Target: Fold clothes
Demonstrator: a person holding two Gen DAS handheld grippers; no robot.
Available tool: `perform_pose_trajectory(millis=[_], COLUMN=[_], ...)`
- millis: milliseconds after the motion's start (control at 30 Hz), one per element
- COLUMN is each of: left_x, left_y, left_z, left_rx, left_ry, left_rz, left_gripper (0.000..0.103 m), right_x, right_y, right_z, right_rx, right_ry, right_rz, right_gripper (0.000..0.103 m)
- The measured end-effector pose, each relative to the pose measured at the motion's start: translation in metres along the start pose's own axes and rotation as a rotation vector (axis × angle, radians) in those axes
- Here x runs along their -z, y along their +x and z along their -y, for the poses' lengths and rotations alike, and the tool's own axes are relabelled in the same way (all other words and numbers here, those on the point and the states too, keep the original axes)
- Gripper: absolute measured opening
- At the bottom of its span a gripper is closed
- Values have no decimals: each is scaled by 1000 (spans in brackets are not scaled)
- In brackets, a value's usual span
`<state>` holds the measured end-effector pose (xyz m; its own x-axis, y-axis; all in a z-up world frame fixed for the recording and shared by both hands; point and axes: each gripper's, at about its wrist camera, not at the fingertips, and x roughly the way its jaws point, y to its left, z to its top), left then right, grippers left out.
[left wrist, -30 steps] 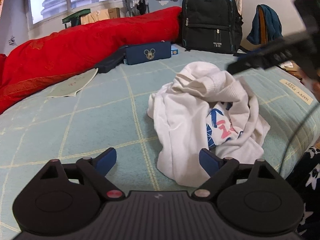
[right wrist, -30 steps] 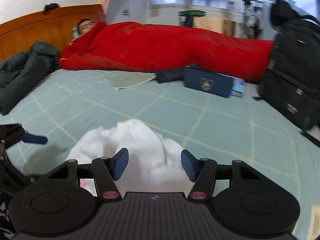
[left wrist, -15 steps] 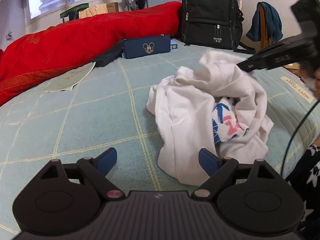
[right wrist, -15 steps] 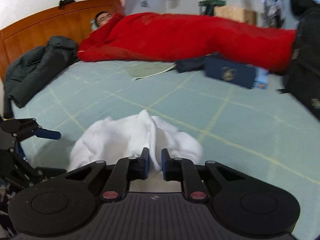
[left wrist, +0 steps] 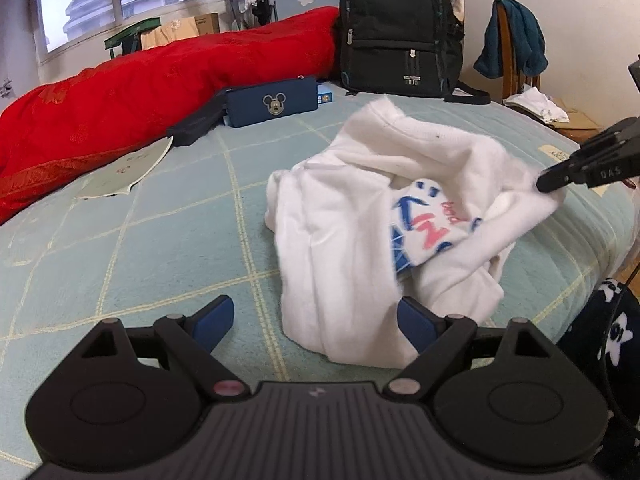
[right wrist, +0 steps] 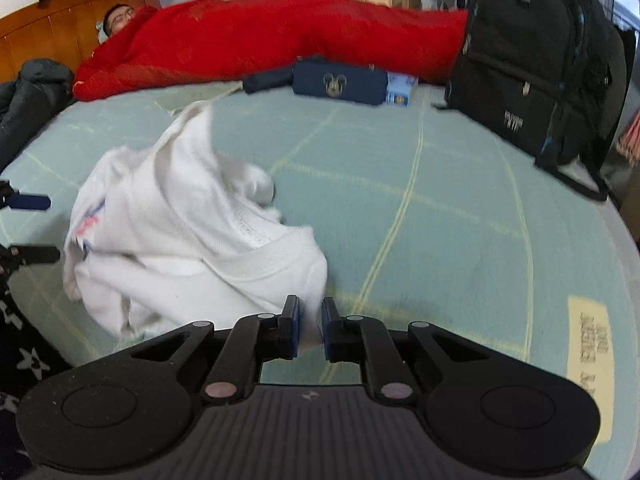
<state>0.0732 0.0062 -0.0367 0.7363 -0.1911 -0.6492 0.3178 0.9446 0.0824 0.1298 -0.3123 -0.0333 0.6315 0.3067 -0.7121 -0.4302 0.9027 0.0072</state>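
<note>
A crumpled white shirt (left wrist: 360, 216) with a blue and pink print lies on the pale green bed (left wrist: 160, 248). My right gripper (right wrist: 308, 330) is shut on a fold of the white shirt (right wrist: 192, 232) at its near edge. In the left wrist view that gripper (left wrist: 548, 182) pinches the cloth at the right and lifts it sideways. My left gripper (left wrist: 316, 320) is open, low over the bed, and the shirt's near hem sits between its blue fingers (left wrist: 212, 316).
A person lies under a red quilt (right wrist: 260, 36) along the far side. A black backpack (left wrist: 400, 28), a navy pouch (left wrist: 272, 102), a paper sheet (left wrist: 124, 168) and a dark jacket (right wrist: 24, 96) sit on the bed. A chair (left wrist: 512, 52) stands beyond its right edge.
My right gripper closed on the shirt and pulled it back to the right, stretching the cloth and showing more print. My left gripper stayed open and edged closer.
</note>
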Motion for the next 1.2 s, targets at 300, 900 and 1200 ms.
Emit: perform_pose_trajectory(millis=[300, 900, 1200], left_x=[7, 24, 28], left_y=[0, 2, -4], left_z=[-2, -30, -35], left_rx=[2, 5, -11], left_ry=[15, -12, -3], left_rz=[-11, -17, 0], left_gripper=[89, 89, 89], right_x=[-20, -129, -95], right_y=[-23, 103, 50], right_z=[-19, -56, -109], right_rx=[-47, -246, -289], right_ry=[-5, 49, -171], right_rz=[86, -2, 18], right_gripper=[45, 55, 12])
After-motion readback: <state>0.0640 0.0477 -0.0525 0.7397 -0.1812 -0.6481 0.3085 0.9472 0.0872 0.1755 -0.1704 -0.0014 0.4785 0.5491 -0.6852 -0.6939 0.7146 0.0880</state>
